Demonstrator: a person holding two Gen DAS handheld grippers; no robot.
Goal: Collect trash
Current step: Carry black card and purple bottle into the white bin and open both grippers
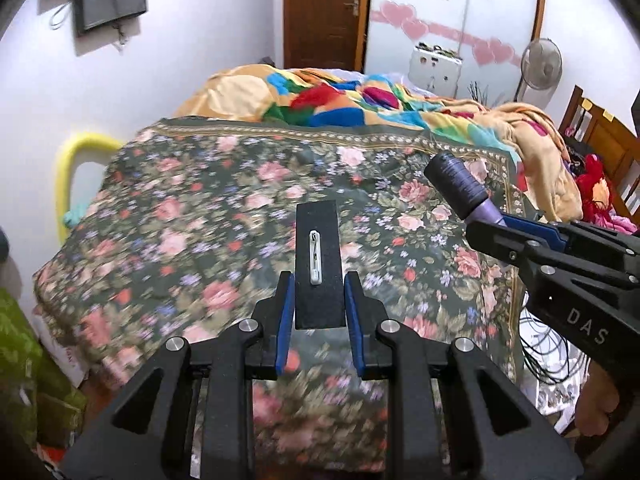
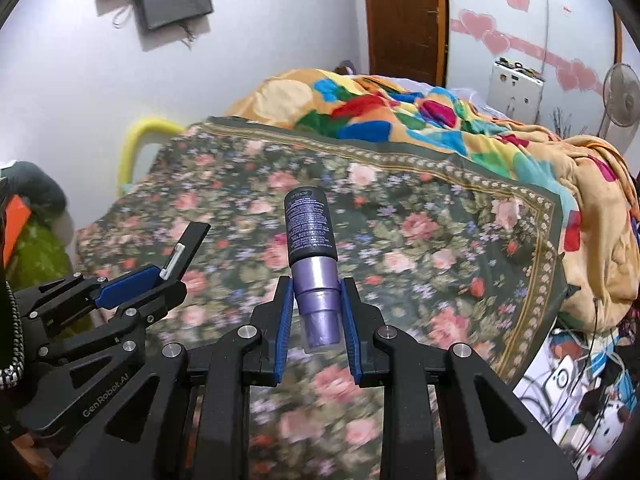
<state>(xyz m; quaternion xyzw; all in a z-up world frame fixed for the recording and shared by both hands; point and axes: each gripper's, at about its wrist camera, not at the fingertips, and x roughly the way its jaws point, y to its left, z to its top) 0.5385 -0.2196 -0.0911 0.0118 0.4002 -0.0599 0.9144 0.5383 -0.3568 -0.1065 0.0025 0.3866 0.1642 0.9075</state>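
Black card in left gripper, purple bottle in right gripper.

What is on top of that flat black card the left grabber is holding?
A small white clip lies lengthwise on the flat black card, which the left gripper holds by its lower end. The card's underside faces away, so anything there is hidden.

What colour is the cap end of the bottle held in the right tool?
Metallic purple; the bottle body is dark. Clearest in the right wrist view.
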